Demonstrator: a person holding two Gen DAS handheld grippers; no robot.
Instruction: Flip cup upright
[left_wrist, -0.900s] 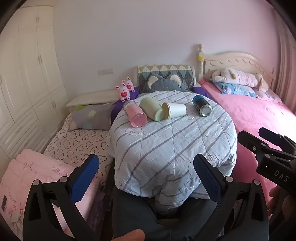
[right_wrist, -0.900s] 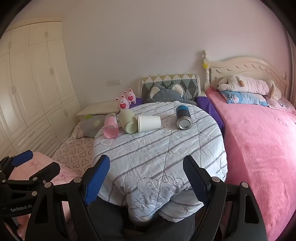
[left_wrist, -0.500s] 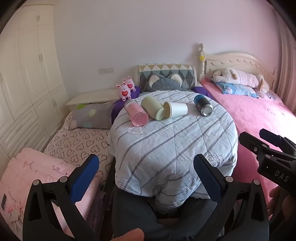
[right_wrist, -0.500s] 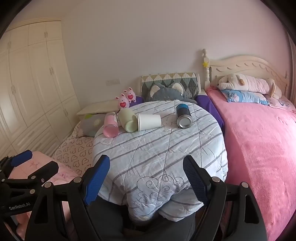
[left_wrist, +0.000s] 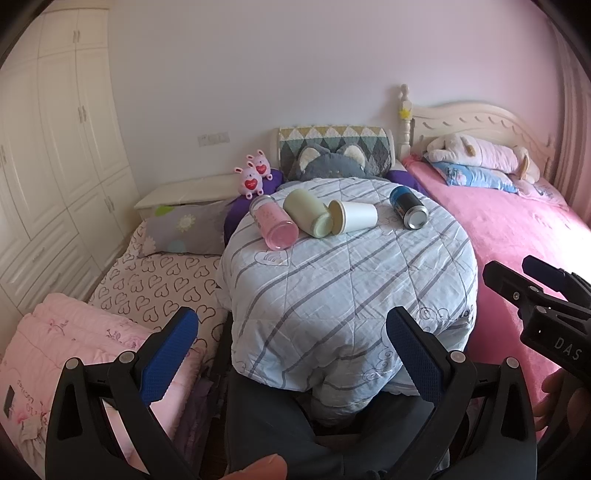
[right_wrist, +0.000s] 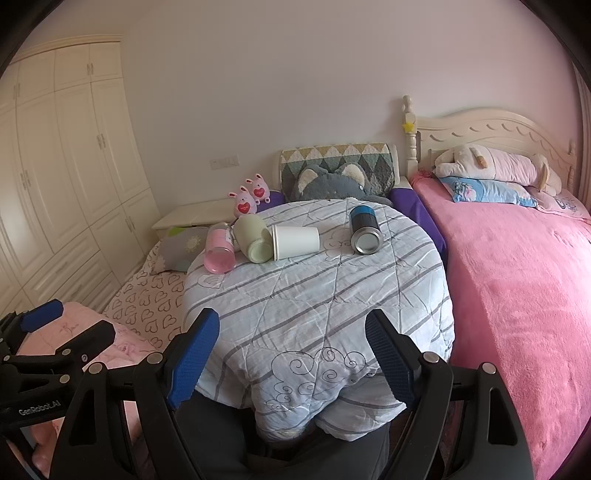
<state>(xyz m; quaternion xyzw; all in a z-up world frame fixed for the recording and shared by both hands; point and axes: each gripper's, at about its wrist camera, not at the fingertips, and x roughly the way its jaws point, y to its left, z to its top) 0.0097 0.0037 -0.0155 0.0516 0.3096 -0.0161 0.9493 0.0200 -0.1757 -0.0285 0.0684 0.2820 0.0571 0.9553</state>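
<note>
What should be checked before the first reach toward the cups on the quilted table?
1. Left claw open and empty: ok.
2. Right claw open and empty: ok.
3. All four on their sides: pink cup, green cup, white cup, blue can: ok.
4. Room around each: not ok; green cup touches the white cup and looks close against the pink one. Only the can lies apart.
5. Quilt flat enough to stand cups on: cannot tell.
</note>
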